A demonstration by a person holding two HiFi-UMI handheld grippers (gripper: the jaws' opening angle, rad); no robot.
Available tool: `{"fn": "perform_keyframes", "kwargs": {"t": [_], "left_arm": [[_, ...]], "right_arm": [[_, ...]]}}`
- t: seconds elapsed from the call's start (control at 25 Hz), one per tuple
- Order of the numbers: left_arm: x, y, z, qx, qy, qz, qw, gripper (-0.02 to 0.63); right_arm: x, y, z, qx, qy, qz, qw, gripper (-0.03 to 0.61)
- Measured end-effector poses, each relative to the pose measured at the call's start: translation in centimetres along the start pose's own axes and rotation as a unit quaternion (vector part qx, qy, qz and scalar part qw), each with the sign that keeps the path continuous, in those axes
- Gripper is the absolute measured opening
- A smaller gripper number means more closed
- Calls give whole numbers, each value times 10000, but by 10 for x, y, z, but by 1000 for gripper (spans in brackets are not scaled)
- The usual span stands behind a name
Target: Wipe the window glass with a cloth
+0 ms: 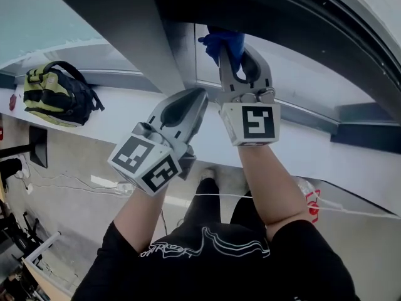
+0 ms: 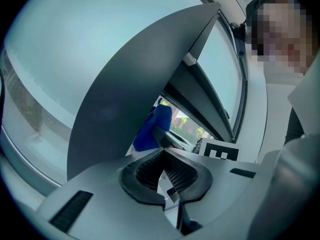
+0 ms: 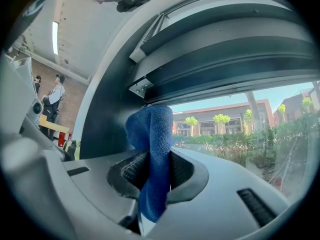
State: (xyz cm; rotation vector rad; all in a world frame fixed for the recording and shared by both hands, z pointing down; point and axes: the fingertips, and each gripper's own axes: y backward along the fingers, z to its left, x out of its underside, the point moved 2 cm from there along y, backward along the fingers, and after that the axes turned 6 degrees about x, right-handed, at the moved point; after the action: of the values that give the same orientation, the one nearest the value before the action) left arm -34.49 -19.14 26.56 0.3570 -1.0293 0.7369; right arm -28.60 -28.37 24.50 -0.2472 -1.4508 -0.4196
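A blue cloth (image 1: 224,42) is bunched against the window glass (image 1: 301,80), close to the dark frame post (image 1: 135,36). My right gripper (image 1: 235,54) is shut on the blue cloth and points up at the pane. In the right gripper view the cloth (image 3: 154,154) runs down between the pads, its top touching the glass (image 3: 240,139) under the dark upper frame (image 3: 225,49). My left gripper (image 1: 198,96) is shut with nothing in it, its tip beside the post below the cloth. The left gripper view shows the cloth (image 2: 156,128) beyond my left gripper (image 2: 164,154).
A yellow and black backpack (image 1: 59,94) lies on the white sill (image 1: 125,115) at the left. Cables and stands are on the floor (image 1: 69,199) below. Two people (image 3: 54,101) stand far off in the room. Another person (image 2: 295,74) stands beside the window.
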Motion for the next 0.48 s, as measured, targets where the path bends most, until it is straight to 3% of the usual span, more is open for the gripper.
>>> {"fn": "perform_keyframes", "kwargs": {"t": [0.48], "left_arm": [[49, -40, -29, 112, 297, 125, 9994, 6]], "right_arm": [[16, 48, -82, 582, 26, -184, 9981, 63]]}}
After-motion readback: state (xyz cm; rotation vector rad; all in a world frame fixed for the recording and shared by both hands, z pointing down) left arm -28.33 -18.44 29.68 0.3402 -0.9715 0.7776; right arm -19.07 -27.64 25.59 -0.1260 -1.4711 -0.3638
